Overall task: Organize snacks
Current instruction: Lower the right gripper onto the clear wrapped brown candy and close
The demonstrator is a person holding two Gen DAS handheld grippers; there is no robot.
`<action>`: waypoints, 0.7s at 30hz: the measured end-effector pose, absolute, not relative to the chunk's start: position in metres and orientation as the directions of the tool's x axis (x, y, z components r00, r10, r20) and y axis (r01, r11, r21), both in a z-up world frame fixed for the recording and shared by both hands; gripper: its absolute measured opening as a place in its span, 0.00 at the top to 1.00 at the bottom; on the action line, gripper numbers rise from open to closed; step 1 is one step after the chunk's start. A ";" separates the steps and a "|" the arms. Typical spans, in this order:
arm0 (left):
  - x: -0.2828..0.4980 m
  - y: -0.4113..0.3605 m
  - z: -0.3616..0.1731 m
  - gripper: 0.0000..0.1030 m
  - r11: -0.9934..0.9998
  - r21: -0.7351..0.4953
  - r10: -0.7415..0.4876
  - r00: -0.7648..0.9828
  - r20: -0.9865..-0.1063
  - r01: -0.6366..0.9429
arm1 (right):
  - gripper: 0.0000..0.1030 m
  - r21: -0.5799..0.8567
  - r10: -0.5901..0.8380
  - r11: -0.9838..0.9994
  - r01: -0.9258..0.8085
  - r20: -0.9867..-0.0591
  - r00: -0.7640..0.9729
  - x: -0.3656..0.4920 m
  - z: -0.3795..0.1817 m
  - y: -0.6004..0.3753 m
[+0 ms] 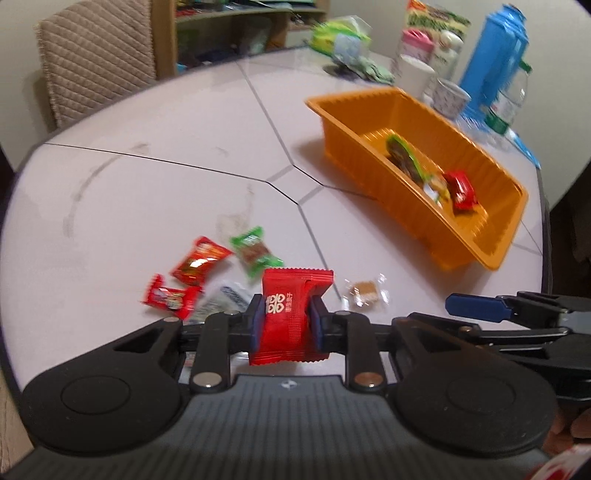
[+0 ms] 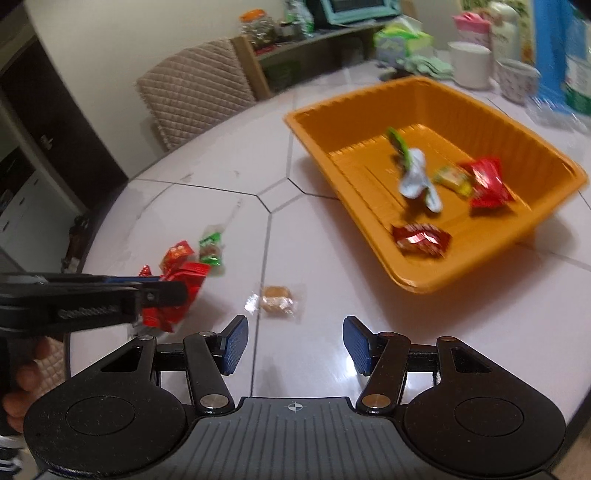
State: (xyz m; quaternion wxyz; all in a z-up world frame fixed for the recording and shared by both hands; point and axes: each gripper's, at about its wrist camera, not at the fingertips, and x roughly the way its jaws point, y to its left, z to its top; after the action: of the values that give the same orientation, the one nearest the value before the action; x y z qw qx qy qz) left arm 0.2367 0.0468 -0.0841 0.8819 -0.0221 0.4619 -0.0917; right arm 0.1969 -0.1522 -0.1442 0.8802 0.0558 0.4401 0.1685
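My left gripper (image 1: 287, 322) is shut on a red snack packet (image 1: 291, 314), held upright above the table. On the table beyond it lie two red packets (image 1: 199, 260), a green packet (image 1: 255, 251), a white packet (image 1: 225, 301) and a clear-wrapped biscuit (image 1: 364, 295). The orange tray (image 1: 369, 96) stands to the right with several snacks inside. In the right wrist view my right gripper (image 2: 295, 345) stands open with nothing between its pads, just short of the clear-wrapped biscuit (image 2: 277, 299). The left gripper (image 2: 162, 291) shows from the side with the red packet (image 2: 173, 299).
Cups (image 1: 415, 75), a blue jug (image 1: 495, 59), a water bottle (image 1: 511, 99) and green bags (image 1: 340, 37) crowd the table's far right behind the tray. A padded chair (image 1: 96, 59) and a shelf (image 1: 236, 29) stand beyond the far edge. The table edge (image 1: 543, 221) runs close behind the tray.
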 end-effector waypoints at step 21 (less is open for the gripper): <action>0.216 0.104 -0.069 0.78 0.991 -0.120 -0.058 0.602 -0.796 -0.063 | 0.44 0.059 0.390 0.831 -0.553 -0.771 0.503 0.239 -0.182 -0.097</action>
State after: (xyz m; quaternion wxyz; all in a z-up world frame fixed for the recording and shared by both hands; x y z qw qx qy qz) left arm 0.2157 0.1038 -0.0691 0.8924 -0.0681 0.4460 0.0015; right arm 0.2393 -0.0966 -0.1819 0.8613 -0.0981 0.4167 0.2737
